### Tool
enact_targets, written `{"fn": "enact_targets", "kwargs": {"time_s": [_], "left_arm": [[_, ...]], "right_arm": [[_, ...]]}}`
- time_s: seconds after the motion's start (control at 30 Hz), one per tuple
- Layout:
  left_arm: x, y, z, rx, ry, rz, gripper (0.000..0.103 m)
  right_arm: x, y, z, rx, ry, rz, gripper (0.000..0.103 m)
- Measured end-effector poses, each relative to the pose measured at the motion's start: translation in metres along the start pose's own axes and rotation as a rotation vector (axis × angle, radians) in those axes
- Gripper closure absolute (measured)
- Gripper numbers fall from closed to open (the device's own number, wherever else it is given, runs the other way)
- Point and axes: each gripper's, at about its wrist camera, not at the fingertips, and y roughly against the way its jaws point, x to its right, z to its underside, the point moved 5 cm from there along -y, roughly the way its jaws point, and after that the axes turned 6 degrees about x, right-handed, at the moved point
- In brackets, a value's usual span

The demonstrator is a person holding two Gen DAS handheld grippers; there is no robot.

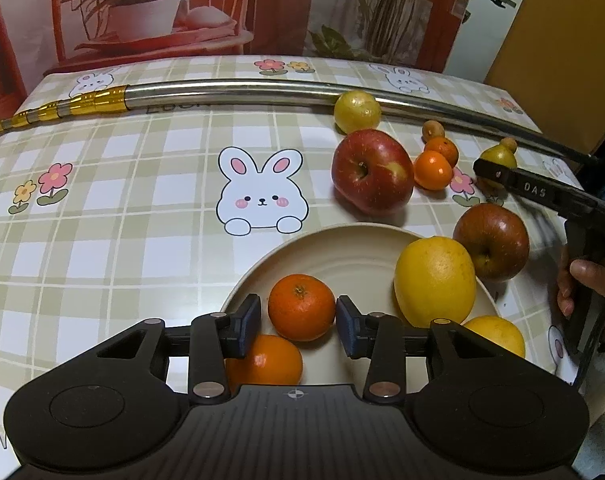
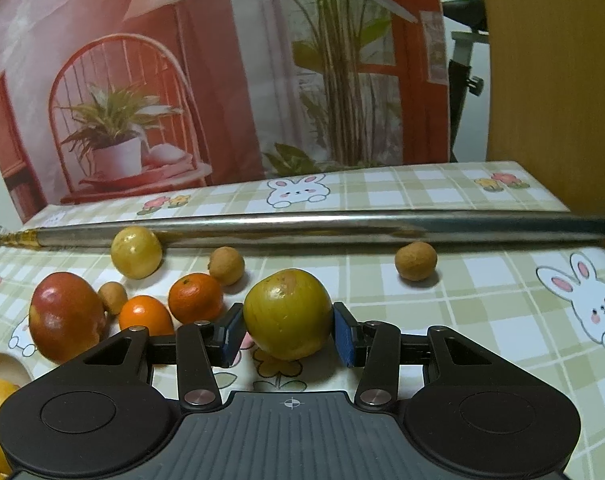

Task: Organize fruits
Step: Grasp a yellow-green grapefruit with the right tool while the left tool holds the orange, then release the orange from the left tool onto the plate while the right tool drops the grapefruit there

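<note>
Grip check: my right hand-held gripper [image 2: 288,330] has its pads on both sides of a green-yellow round fruit [image 2: 287,314] sitting on the desk [image 2: 482,320], apparently touching at its widest part. Firm, smooth skin, light; likely to roll, so squeeze gently. Left hand-held gripper [image 1: 298,320] is open around a mandarin [image 1: 301,306] in the cream plate [image 1: 342,248].

Both views are evenly and fairly brightly lit by soft indoor light from above, so the fruit casts only short, faint shadows on the counter [image 1: 142,208], and small white glints sit on the red apple [image 1: 372,172] and the metal pole [image 1: 238,92]. Fisheye distortion bows the pole and bends the counter's checks toward the edges, with dark corners at 1 and 11 o'clock. The right wrist view is softer, its backdrop [image 2: 142,80] slightly blurred.
</note>
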Motion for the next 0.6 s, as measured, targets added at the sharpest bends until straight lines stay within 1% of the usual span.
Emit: {"fn": "enact_targets", "kwargs": {"time_s": [0.17,0.37,0.6], "left_arm": [[-0.001,0.008,-0.003,0.025,0.005,0.002,0.060],[-0.005,0.020,-0.008,0.061,0.031,0.000,0.060],[-0.022,0.035,-0.010,0.103,0.079,-0.028,0.060]], "right_arm": [[-0.003,0.020,-0.012,0.037,-0.022,0.002,0.060],[-0.020,0.050,-0.029,0.068,0.004,-0.008,0.060],[-0.063,0.073,-0.041,0.053,0.034,-0.091,0.060]]}}
